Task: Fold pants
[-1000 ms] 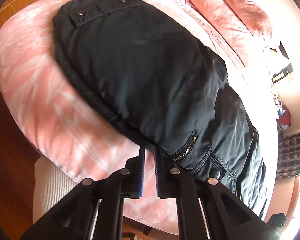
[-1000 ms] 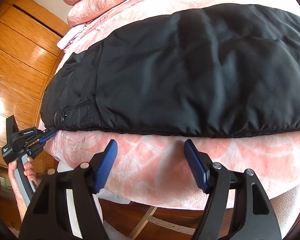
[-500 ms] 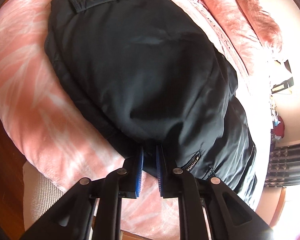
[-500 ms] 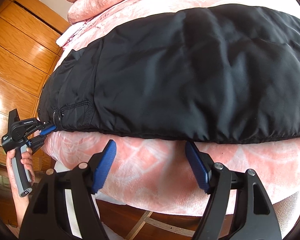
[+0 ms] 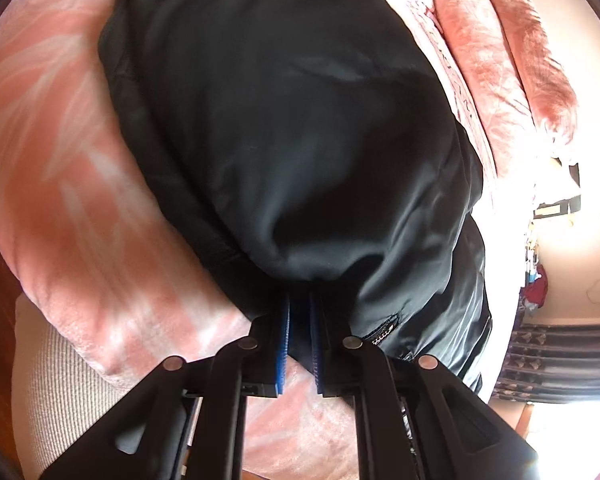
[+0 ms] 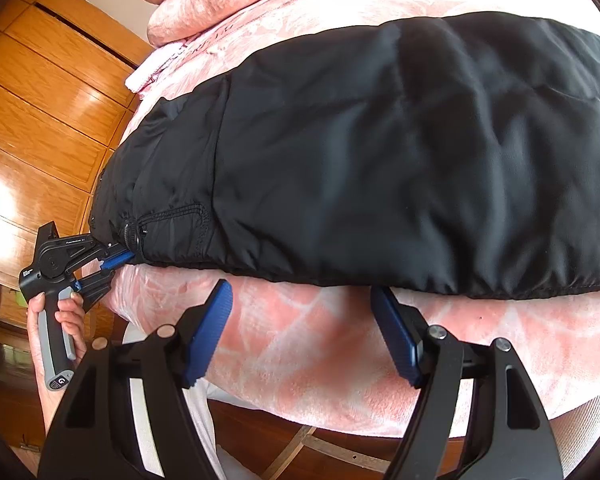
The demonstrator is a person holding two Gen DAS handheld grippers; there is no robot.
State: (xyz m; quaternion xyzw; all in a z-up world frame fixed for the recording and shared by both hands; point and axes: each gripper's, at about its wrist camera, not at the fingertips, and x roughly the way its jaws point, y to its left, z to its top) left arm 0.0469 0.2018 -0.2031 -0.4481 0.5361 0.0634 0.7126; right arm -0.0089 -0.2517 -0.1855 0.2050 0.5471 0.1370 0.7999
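1. Two grippers work at the near edge of black pants that lie spread on a pink blanket.
2. Left gripper, at 6 o'clock in its own view, has its blue pads pinched on a fold of the pants' edge, beside a zipper.
3. Seen from the right wrist, that gripper sits at 9 o'clock, held by a hand.
4. Right gripper has its jaws spread wide, empty, just below the pants' hem.
5. Wooden cabinets stand at 10 o'clock.
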